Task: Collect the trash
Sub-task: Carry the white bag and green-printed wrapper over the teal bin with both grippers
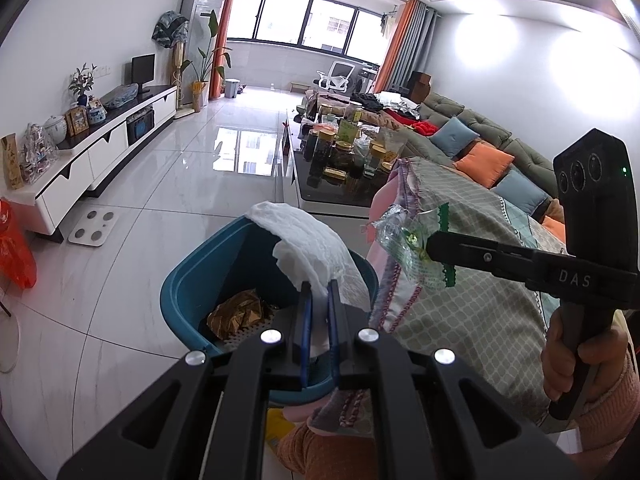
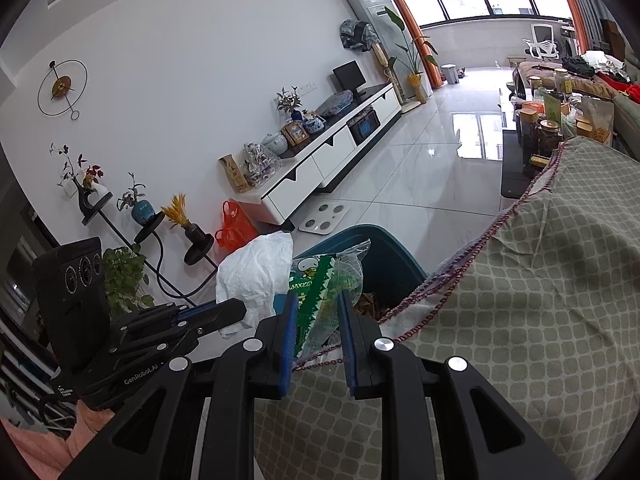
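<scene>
- The left gripper (image 1: 319, 292) pinches a crumpled white tissue (image 1: 306, 240) between its blue pads, holding it over the rim of the blue bin (image 1: 188, 280).
- The right gripper (image 2: 318, 308) is pressed onto a green and clear snack wrapper (image 2: 320, 292), held just beside the bin's near edge and above the checked sofa cover (image 2: 540, 300).
- Inside the bin lies a crumpled gold wrapper (image 1: 240, 314).
- On the floor beyond the bin sits a white bathroom scale (image 1: 93, 227).
- Farther off, a dark coffee table (image 1: 340, 188) carries many jars.
</scene>
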`<state>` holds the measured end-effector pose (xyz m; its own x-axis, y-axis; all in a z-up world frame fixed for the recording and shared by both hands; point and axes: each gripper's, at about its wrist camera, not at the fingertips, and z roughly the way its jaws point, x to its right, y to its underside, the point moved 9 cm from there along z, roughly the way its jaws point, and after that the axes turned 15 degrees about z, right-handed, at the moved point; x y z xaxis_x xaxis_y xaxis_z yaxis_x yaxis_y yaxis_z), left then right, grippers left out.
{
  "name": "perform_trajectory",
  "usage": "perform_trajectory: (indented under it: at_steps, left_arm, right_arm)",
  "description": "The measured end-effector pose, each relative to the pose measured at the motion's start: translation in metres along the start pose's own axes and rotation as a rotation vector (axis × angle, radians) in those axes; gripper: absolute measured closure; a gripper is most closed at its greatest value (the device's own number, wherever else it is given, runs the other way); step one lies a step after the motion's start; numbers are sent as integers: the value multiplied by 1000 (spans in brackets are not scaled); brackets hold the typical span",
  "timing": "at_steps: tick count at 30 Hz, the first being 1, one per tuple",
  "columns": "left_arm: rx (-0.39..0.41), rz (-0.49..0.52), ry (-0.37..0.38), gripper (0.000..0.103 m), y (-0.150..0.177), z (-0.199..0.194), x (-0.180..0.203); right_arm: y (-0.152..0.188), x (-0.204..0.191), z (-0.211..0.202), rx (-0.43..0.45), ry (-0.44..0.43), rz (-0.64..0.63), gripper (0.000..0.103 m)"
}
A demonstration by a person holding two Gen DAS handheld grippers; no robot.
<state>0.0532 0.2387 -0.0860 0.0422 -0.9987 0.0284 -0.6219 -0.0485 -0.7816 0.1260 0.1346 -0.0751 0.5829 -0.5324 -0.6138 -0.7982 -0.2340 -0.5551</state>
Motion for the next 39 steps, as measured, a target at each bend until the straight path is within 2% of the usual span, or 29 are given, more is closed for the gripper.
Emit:
perform_trajectory:
  at_steps: [39]
  left_arm:
    - [-66,-34,-30,94,10,27,-14]
  right_arm:
    - [0,-6,41,-66,49,-3,83]
